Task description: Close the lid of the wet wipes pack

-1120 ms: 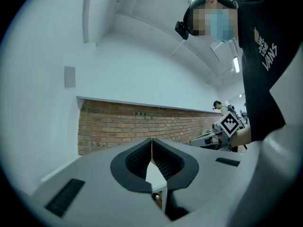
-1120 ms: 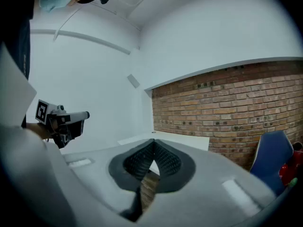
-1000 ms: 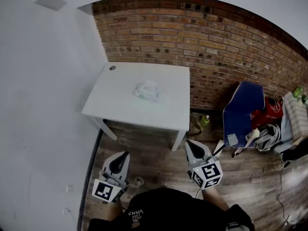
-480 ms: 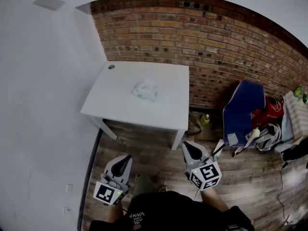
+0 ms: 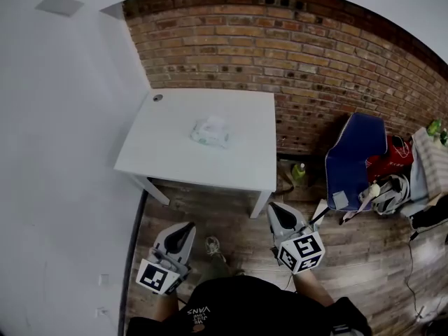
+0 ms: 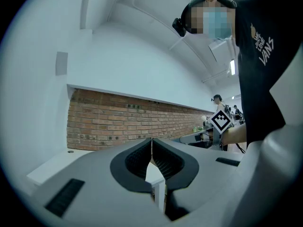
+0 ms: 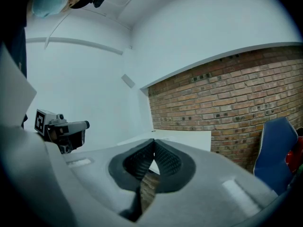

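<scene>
Since a second ago, our shoe (image 5: 212,245) has stepped into sight on the wooden floor (image 5: 210,208) between the two grippers. We hold the left gripper (image 5: 186,227) and right gripper (image 5: 276,209) near us, each with jaws pressed together on nothing. Well apart from them, the wet wipes pack (image 5: 211,131) lies mid-table on the white table (image 5: 168,156), which stands against the far brick wall (image 5: 315,68).

A white table (image 5: 175,161) stands on the wooden floor (image 5: 224,215), its far edge against the brick wall (image 5: 294,54). The wet wipes pack (image 5: 210,131) lies near its middle, and a small round fitting (image 5: 157,97) sits in the far left corner.
</scene>
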{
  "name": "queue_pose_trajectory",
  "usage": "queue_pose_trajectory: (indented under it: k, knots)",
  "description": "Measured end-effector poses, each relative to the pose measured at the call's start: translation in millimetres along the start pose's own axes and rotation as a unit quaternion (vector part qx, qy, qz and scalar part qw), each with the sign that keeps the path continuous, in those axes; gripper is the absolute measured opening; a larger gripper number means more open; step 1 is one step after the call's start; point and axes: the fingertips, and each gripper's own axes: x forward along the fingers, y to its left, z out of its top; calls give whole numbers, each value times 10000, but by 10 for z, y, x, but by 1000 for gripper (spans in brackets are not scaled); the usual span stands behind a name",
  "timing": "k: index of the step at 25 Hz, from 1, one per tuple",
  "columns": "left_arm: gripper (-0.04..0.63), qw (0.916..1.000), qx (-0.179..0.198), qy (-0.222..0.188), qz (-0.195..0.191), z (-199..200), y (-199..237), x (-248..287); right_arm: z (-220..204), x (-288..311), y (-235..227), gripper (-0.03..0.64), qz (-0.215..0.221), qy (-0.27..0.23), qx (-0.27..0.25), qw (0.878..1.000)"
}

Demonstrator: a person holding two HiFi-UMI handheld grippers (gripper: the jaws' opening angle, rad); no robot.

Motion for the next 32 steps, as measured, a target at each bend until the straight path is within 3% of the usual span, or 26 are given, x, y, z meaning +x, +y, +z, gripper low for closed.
queue_pose_trajectory:
  k: [21, 32]
  knots:
    - [6, 9991, -165, 29, -395, -69, 1956, 850, 266, 1902, -144, 0, -517, 242, -39, 9984]
    - [6, 9975, -146, -1, -688, -104, 2484, 1035, 269, 2412, -95, 0, -740, 294, -10, 9968]
